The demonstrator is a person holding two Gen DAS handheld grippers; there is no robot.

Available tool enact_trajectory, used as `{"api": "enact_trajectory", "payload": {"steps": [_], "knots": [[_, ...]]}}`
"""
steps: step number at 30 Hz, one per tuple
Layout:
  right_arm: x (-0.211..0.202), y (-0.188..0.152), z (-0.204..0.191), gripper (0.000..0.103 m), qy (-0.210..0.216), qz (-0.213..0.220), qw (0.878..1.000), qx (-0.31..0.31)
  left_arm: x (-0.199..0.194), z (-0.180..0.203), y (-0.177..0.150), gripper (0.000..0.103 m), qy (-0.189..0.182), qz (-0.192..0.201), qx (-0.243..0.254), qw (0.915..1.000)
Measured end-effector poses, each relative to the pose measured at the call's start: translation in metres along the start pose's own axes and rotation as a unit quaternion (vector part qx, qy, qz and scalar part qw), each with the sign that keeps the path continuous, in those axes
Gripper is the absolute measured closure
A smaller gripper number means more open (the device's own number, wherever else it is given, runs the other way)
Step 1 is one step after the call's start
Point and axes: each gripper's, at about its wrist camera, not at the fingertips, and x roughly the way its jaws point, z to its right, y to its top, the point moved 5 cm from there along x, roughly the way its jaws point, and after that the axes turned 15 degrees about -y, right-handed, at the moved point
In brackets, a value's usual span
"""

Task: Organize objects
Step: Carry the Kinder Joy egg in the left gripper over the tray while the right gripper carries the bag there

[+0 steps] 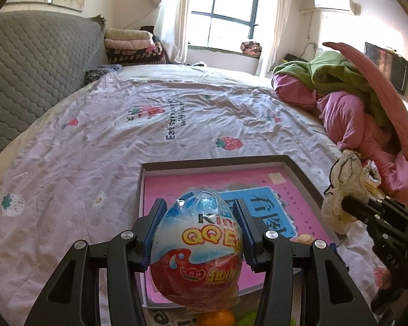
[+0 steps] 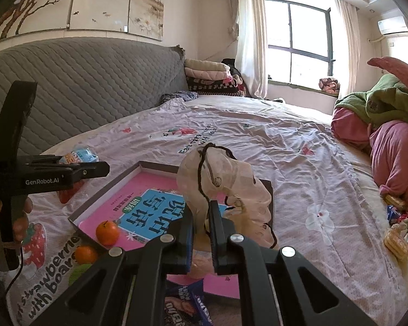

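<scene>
Egg-shaped toy in a blue, white and red plastic wrapper (image 1: pixel 197 247) sits clamped between the blue-padded fingers (image 1: pixel 155 228) of the left gripper (image 1: pixel 198 231), which press on its two sides; its crinkled wrapper top rises just beyond the fingertips. Past and below those fingers lies a shallow grey box lid (image 1: pixel 204 161) with a pink and blue printed sheet inside, resting on a pale strawberry-print bedsheet (image 1: pixel 95 141).

Over the same lid, the right gripper (image 2: pixel 201 209) has its fingers closed tight on a crumpled translucent cream bag with a dark drawstring (image 2: pixel 223 184), which stands up just ahead of the fingertips. To the left of these fingers, one small orange tangerine (image 2: pixel 107 232) lies inside the lid's near corner and a second tangerine (image 2: pixel 85 254) lies just outside it on the sheet. Directly beneath the fingers, a dark blue snack packet (image 2: pixel 185 304) lies at the lid's near edge.
</scene>
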Motion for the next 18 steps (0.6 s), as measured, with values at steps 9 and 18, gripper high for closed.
{"api": "enact_trajectory", "payload": {"steps": [9,18], "knots": [[0.018,-0.009,0.002,0.092,-0.002,-0.021,1.000,-0.006,0.018,-0.023,-0.011,0.051,0.019,-0.022,-0.013,0.9995],[0.031,-0.017,0.005,0.092,-0.001,-0.042,0.999,-0.002,0.032,-0.032,-0.023,0.051,0.025,-0.045,-0.017,0.9985]]}}
